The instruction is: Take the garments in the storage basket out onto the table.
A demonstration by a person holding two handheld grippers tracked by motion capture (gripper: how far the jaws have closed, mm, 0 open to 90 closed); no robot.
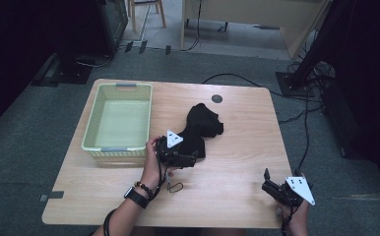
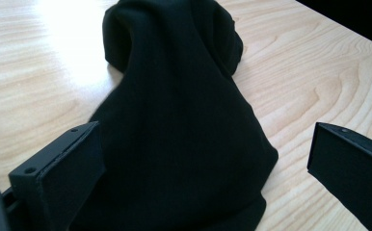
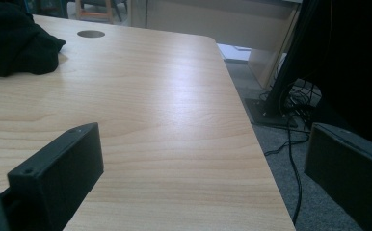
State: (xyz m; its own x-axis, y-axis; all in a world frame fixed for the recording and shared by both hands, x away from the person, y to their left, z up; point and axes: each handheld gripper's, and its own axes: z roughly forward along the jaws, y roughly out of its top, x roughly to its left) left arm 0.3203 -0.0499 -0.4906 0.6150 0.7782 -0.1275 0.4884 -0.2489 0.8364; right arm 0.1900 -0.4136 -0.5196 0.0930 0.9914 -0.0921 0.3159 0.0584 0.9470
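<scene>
A crumpled black cloth (image 1: 204, 124) lies in the middle of the wooden table (image 1: 237, 162). My left gripper (image 1: 194, 156) is at the cloth's near end, pointing right. In the left gripper view the cloth (image 2: 174, 120) rises in a heap between the wide-apart jaws of the left gripper (image 2: 203, 144), which is open and not clamped on it. My right gripper (image 1: 269, 182) is near the table's front right corner, well away from the cloth. It is open with bare table between its jaws (image 3: 203, 144), and the cloth (image 3: 15, 43) shows at the far left of its view.
An empty pale green basket (image 1: 92, 129) stands on the left of the table. A small metal clip (image 1: 175, 187) lies near my left hand. A round cable hole (image 1: 217, 98) is at the back. The table's right edge (image 3: 256, 144) drops to carpet with cables (image 3: 290, 139).
</scene>
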